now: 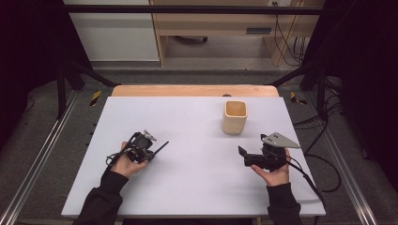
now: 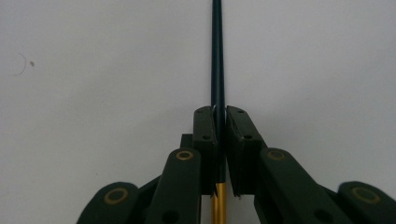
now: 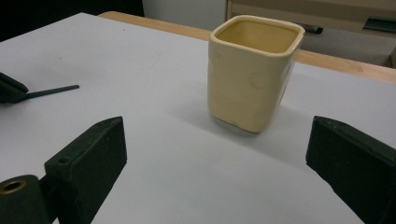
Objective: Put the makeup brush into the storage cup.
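Observation:
My left gripper (image 1: 154,153) (image 2: 221,109) is shut on a thin dark stick (image 2: 217,56) with a gold end, low over the white tabletop (image 1: 197,187) at the left. The stick (image 1: 162,146) pokes out past the jaws toward the table's middle. In the right gripper view the same stick (image 3: 51,91) lies at the far left, coming out of the left gripper (image 3: 9,88). My right gripper (image 1: 244,157) (image 3: 217,126) is open at the right, holding nothing. It faces a cream square cup (image 1: 234,118) (image 3: 252,74) that stands upright a short way ahead of it.
A wooden strip (image 1: 195,90) runs along the table's far edge. Metal rails (image 1: 42,154) flank the table on both sides. Cables (image 1: 324,164) trail off the right edge. A wide bare stretch of tabletop lies between the two hands.

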{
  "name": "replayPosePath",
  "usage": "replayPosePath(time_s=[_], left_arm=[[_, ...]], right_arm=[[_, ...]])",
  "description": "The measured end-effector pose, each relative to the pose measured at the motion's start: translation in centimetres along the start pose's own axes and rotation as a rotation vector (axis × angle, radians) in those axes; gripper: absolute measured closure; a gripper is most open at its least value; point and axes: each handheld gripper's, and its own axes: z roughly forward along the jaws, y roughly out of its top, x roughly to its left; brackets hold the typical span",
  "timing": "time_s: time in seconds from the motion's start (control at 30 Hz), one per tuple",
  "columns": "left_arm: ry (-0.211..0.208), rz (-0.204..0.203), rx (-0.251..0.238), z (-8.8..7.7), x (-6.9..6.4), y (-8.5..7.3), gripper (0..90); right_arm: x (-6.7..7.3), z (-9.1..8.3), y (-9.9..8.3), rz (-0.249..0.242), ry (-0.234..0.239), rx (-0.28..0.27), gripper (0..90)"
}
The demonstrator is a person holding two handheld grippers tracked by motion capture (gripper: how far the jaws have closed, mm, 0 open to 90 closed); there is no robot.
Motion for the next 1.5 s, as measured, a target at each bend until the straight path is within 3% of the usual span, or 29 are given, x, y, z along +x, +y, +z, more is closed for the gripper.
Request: replayPosePath(time_s=[0.5, 0.77, 1.27, 1.5], left_arm=[[0.014, 0.024, -0.009, -0.3, -0.2, 0.0, 82.6], [0.022, 0.020, -0.104, -2.3, -0.6, -0.4, 82.7], [-0.009, 0.031, -0.298, -5.5, -2.0, -1.2, 82.7], [-0.043, 0.074, -0.316, -6.2, -3.0, -1.1, 82.7]], right_arm=[[0.0, 0.0, 0.0, 0.001, 0.003, 0.000, 5.6], [0.0, -0.1, 0.0, -0.001, 0.004, -0.006, 5.7], [0.4, -0.3, 0.2, -0.008, 0.017, -0.020, 6.1], [0.9, -0.3, 0.4, -0.021, 0.040, -0.023, 6.6]])
